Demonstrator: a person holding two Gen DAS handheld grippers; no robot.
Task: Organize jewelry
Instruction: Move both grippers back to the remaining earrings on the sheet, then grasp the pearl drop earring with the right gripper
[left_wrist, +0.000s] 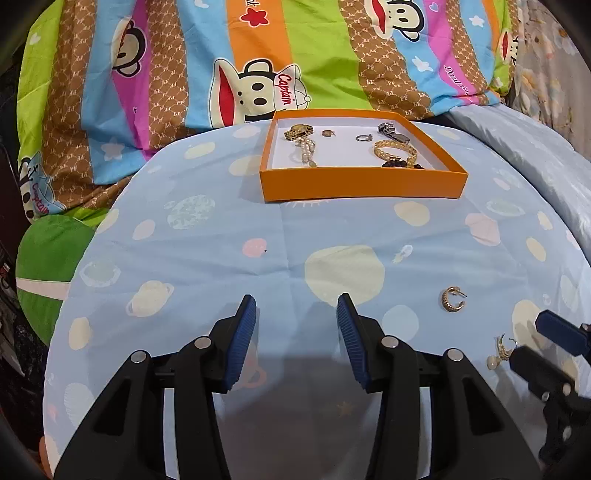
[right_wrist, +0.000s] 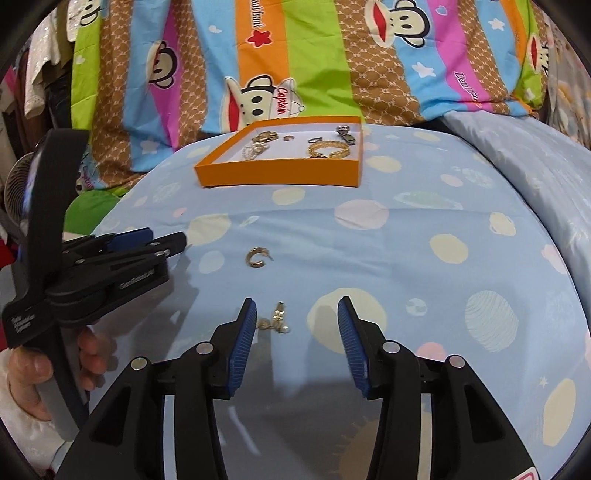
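An orange box (left_wrist: 364, 186) (right_wrist: 280, 175) sits at the far side of the blue bedsheet and holds several jewelry pieces, among them a gold bracelet (left_wrist: 395, 151) (right_wrist: 328, 149) and a pearl piece (left_wrist: 306, 153). A gold hoop earring (left_wrist: 453, 300) (right_wrist: 257, 257) lies loose on the sheet. A pearl drop earring (left_wrist: 499, 352) (right_wrist: 276, 320) lies nearer, just inside my right gripper's left finger. My left gripper (left_wrist: 297, 332) is open and empty over bare sheet. My right gripper (right_wrist: 297, 332) is open, low over the sheet, and also shows in the left wrist view (left_wrist: 532, 341).
A striped cartoon-monkey quilt (left_wrist: 258, 55) rises behind the box. A green cushion (left_wrist: 44, 266) lies at the left. A pale blue cover (right_wrist: 535, 155) is folded at the right. The left gripper, held by a hand, shows at the left of the right wrist view (right_wrist: 147, 240).
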